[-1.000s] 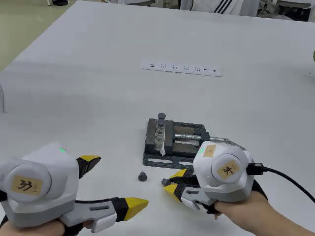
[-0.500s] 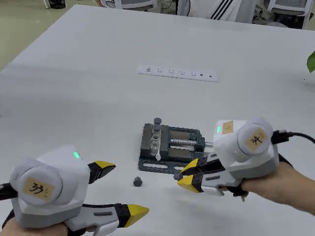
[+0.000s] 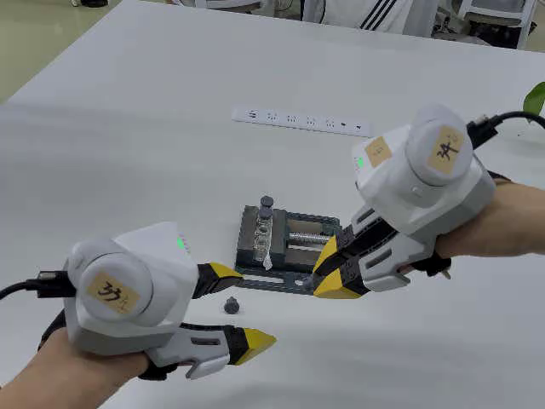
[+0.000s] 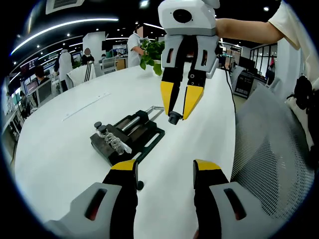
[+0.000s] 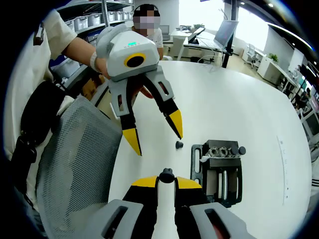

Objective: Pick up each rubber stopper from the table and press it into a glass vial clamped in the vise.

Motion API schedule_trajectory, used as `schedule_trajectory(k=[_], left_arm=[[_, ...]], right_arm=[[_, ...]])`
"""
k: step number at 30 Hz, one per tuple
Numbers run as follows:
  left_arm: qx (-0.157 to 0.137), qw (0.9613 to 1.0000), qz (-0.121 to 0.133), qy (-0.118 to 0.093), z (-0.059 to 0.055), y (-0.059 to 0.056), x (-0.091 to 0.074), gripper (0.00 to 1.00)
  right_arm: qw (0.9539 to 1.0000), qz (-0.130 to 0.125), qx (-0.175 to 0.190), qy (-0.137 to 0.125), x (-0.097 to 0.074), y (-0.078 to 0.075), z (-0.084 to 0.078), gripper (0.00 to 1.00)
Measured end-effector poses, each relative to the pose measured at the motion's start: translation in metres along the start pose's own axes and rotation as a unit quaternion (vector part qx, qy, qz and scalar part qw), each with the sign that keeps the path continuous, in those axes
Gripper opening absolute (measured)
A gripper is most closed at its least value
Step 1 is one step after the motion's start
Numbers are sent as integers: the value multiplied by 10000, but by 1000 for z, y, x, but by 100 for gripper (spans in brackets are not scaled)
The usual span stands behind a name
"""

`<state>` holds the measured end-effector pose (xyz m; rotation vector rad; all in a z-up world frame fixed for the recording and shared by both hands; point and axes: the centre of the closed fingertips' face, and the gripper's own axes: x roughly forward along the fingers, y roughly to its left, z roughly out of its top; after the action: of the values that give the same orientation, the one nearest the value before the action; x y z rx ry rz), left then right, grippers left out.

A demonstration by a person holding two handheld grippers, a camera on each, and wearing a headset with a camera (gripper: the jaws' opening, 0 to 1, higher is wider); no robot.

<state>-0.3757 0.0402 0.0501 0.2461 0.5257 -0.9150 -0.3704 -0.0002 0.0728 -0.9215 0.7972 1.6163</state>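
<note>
My right gripper (image 3: 326,279) hangs above the table just right of the black vise (image 3: 294,256), shut on a grey rubber stopper (image 5: 166,175), which also shows between its yellow tips as the held stopper (image 4: 174,118). The vise holds a row of glass vials (image 3: 265,232); the far one carries a stopper (image 3: 266,202). A loose stopper (image 3: 231,305) lies on the table in front of the vise, between the spread tips of my left gripper (image 3: 245,307), which is open and holds nothing.
A white power strip (image 3: 302,121) lies farther back on the white table (image 3: 153,128). A green plant leaf (image 3: 535,98) shows at the right edge. A grey mesh chair (image 5: 75,149) stands by the table's near side.
My right gripper has risen off the table with the stopper and moved right, beside the vise. The left gripper has shifted slightly right toward the loose stopper.
</note>
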Motion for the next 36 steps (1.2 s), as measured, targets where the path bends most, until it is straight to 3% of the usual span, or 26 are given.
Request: schedule_trajectory(k=[3, 13, 20, 36], left_arm=[[143, 9998, -98, 19, 5, -5, 4, 36], [267, 9990, -348, -94, 25, -15, 15, 26], [299, 9982, -509, -128, 31, -21, 19, 17], [484, 9959, -764, -31, 32, -31, 20, 6]], right_arm=[[9994, 87, -227, 265, 2, 1, -3, 7], [9954, 356, -551, 694, 9, 8, -6, 7], [9945, 432, -609, 739, 12, 11, -3, 7], [9921, 580, -724, 841, 17, 19, -2, 7]])
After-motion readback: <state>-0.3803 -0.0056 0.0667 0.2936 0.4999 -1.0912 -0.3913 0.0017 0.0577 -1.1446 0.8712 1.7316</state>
